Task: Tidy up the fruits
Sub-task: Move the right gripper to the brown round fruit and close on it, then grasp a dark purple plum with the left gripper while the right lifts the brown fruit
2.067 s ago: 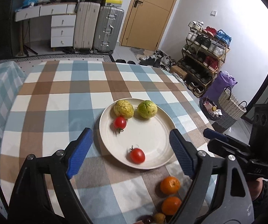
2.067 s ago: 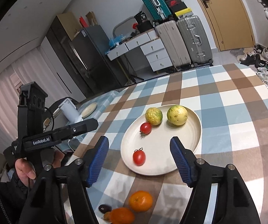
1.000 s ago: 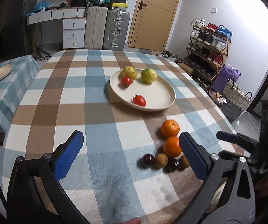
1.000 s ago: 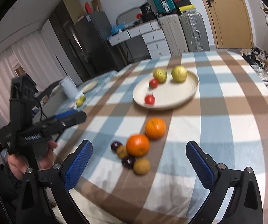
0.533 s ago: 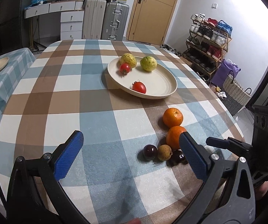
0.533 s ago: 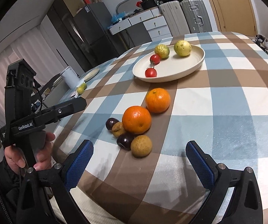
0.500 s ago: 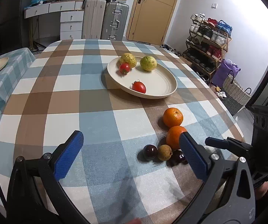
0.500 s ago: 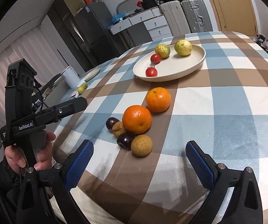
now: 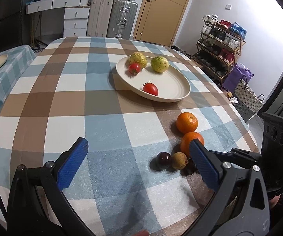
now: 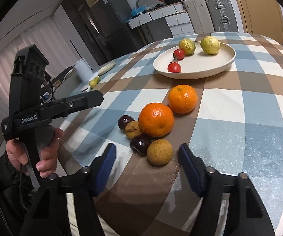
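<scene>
A cream plate [image 9: 177, 83] [image 10: 210, 66] on the checked tablecloth holds two yellow-green fruits and two red tomatoes. Nearer lie two oranges [image 10: 156, 119] [image 9: 186, 122], two dark plums [image 10: 139, 144] and two small brown fruits [image 10: 159, 151]. My right gripper [image 10: 147, 152] hovers just short of the nearest brown fruit; its jaws are closing and nothing is pressed between the pads. My left gripper [image 9: 136, 150] stands open above bare cloth, left of the fruit cluster [image 9: 173, 159].
The table's rounded edge runs close under both grippers. A side table [image 9: 1, 72] with a small plate and green fruits stands at the left. Suitcases, drawers, a door and a shoe rack [image 9: 220, 45] line the room behind.
Both grippers sank toward the near fruit cluster, which now looks larger. The right gripper's jaws have narrowed markedly. The left jaws keep the same width.
</scene>
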The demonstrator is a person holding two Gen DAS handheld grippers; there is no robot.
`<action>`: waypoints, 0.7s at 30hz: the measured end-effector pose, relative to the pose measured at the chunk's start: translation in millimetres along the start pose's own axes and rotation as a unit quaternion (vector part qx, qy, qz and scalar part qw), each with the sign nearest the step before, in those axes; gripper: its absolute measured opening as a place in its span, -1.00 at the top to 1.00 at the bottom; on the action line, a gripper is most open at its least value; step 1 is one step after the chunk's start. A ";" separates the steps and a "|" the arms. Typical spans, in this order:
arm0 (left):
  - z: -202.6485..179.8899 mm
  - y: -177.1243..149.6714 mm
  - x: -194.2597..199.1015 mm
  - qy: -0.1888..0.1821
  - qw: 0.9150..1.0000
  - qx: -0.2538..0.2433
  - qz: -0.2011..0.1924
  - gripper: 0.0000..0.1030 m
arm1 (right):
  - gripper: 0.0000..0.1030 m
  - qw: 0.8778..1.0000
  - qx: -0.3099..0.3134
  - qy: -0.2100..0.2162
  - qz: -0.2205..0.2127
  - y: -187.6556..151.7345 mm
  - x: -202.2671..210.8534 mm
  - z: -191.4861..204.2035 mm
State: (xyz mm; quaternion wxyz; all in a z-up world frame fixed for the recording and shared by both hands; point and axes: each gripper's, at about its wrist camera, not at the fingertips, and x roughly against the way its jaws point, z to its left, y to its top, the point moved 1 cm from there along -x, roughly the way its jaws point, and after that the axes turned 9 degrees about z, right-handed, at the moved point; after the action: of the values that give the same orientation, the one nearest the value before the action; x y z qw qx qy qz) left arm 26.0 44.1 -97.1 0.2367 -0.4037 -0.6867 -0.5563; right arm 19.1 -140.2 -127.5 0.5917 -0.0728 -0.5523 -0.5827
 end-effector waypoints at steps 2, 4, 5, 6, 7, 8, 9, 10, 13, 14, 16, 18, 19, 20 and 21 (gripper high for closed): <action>1.7 0.7 -0.8 0.000 1.000 0.001 0.001 -0.98 | -0.06 1.000 -0.005 0.007 0.000 0.3 -0.1 -2.3; 1.8 1.1 -0.9 0.001 1.000 0.000 -0.002 -0.98 | 0.08 1.000 -0.009 0.013 0.001 -0.3 -1.1 -3.7; 2.5 1.2 -1.2 0.002 1.000 -0.001 -0.002 -0.98 | 0.21 1.000 -0.008 0.010 0.002 -0.4 -1.0 -3.2; 3.2 2.0 -2.0 0.002 1.000 -0.002 -0.002 -0.98 | 0.31 1.000 -0.007 0.011 0.002 -0.8 -0.5 -2.7; 3.2 0.9 -0.3 0.002 1.000 -0.002 -0.003 -0.98 | 0.45 1.000 -0.003 0.015 0.003 -1.8 -0.6 -2.1; 4.4 0.9 0.4 0.002 1.000 -0.001 -0.006 -0.98 | 0.47 1.000 0.001 0.024 0.005 -2.5 -0.8 -0.5; 6.0 1.8 0.2 0.003 1.000 0.001 -0.006 -0.98 | 0.47 0.999 0.007 0.032 0.004 -3.3 -0.7 2.2; 7.1 2.2 1.0 0.003 1.000 0.003 -0.007 -0.98 | 0.47 1.000 0.010 0.028 0.003 -4.0 -1.0 2.7; 11.5 3.3 5.1 0.002 1.000 0.009 -0.010 -0.98 | 0.48 1.000 0.003 0.024 0.002 -4.0 -1.2 -0.4; 12.4 3.6 6.4 0.004 1.000 0.009 -0.012 -0.98 | 0.48 1.000 -0.001 0.022 0.000 -4.3 -0.3 -2.1; 14.8 4.5 8.5 0.004 1.000 0.011 -0.013 -0.98 | 0.48 1.000 -0.008 0.026 -0.006 -5.5 2.2 -5.1; 17.3 4.9 9.0 0.001 1.000 0.017 -0.011 -0.98 | 0.48 0.999 -0.012 0.030 -0.011 -6.3 4.7 -7.3; 18.6 4.8 8.1 -0.008 1.000 0.021 -0.006 -0.98 | 0.48 0.999 -0.015 0.031 -0.014 -6.4 5.8 -9.0; 18.8 4.0 6.8 -0.023 0.999 0.024 0.004 -0.98 | 0.48 0.999 -0.017 0.031 -0.017 -6.6 7.2 -10.1; 19.4 3.5 4.3 -0.044 0.999 0.027 0.015 -0.98 | 0.48 0.999 -0.020 0.034 -0.019 -6.4 8.5 -11.4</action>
State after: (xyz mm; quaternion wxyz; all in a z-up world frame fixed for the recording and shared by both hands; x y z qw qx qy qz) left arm 28.8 64.1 -96.9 0.2256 -0.4315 -0.7053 -0.5152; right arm 18.3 -155.8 -129.1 0.5971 -0.0539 -0.5218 -0.6068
